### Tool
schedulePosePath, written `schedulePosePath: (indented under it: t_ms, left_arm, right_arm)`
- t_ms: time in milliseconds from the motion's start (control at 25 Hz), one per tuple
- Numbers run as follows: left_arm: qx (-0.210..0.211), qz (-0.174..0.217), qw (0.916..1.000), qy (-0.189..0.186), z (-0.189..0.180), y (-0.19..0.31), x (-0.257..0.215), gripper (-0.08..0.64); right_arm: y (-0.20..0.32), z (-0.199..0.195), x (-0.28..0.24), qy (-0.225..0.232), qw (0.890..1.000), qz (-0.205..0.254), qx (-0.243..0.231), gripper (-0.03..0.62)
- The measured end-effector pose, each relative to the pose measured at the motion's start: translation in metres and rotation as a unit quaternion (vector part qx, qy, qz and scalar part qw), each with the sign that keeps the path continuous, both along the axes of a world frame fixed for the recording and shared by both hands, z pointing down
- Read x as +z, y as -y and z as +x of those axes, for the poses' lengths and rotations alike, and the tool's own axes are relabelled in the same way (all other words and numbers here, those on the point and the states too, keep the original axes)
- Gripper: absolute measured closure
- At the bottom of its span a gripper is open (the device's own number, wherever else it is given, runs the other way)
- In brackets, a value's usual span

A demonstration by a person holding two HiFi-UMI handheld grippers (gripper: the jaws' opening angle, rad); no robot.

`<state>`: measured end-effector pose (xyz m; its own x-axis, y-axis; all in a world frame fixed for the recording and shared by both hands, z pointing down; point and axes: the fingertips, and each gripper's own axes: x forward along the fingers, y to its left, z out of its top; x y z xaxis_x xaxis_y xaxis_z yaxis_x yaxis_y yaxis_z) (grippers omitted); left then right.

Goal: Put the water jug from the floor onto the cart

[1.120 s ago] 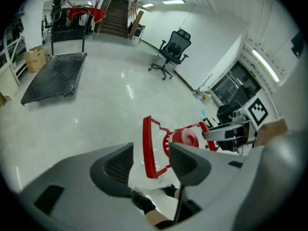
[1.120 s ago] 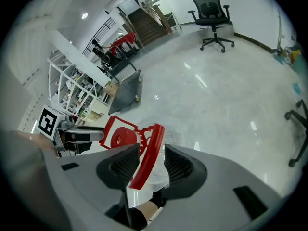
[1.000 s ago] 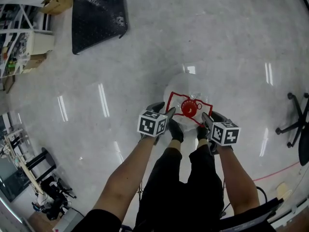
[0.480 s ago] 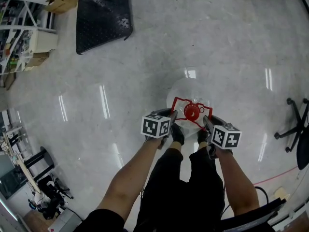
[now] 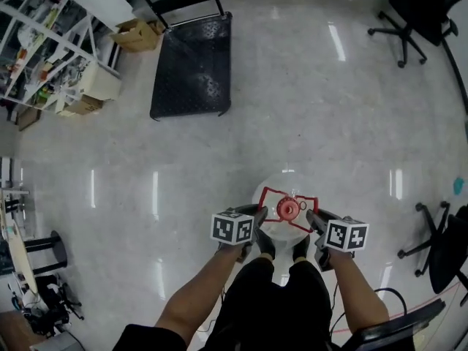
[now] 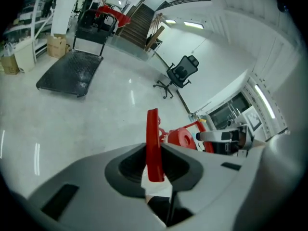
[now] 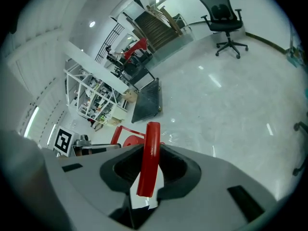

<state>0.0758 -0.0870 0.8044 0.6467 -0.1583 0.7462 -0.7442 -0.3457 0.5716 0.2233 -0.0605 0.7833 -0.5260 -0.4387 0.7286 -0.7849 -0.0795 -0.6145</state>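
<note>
A clear water jug (image 5: 281, 187) with a red cap (image 5: 287, 209) and a red handle frame (image 5: 271, 194) hangs in front of the person's legs. My left gripper (image 5: 257, 212) grips the frame's left bar, and in the left gripper view the red bar (image 6: 152, 148) sits between the jaws. My right gripper (image 5: 313, 216) grips the right bar (image 7: 147, 162). Both pairs of jaws have just closed on these bars. The black flat cart (image 5: 192, 68) stands on the floor well ahead and to the left.
Shelves (image 5: 50, 46) and a cardboard box (image 5: 136, 34) stand left of the cart. A black office chair (image 5: 409, 12) is at the far right, and another chair (image 5: 443, 241) is near my right side. Polished grey floor lies between jug and cart.
Both grippers and the jug have come up off the floor together. The head view has tilted up, so the whole cart, the shelves and the far chair now show.
</note>
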Motion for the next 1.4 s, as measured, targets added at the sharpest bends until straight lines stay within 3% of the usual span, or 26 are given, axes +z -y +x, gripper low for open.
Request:
schedulePosePath:
  t_ms: [280, 440, 840, 1160, 1400]
  left_arm:
    - [-0.028, 0.065, 0.9973, -0.016, -0.05, 0.051, -0.118, 0.486]
    - [-0.055, 0.092, 0.9942, -0.008, -0.083, 0.09, -0.154, 0.485]
    - [-0.113, 0.117, 0.9863, 0.03, -0.142, 0.223, -0.181, 0.483]
    - [-0.194, 0.121, 0.9721, 0.052, -0.189, 0.341, -0.201, 0.482]
    - [-0.227, 0.124, 0.9644, 0.053, -0.229, 0.422, -0.199, 0.482]
  right_arm:
    - [0.06, -0.05, -0.114, -0.003, 0.999, 0.047, -0.016, 0.497]
    - [0.109, -0.083, -0.149, -0.001, 0.996, 0.078, -0.037, 0.497]
    - [0.26, -0.151, -0.166, 0.01, 0.99, 0.091, -0.106, 0.497]
    - [0.398, -0.202, -0.185, 0.037, 0.976, 0.097, -0.193, 0.497]
    - [0.488, -0.246, -0.186, 0.038, 0.967, 0.109, -0.229, 0.497]
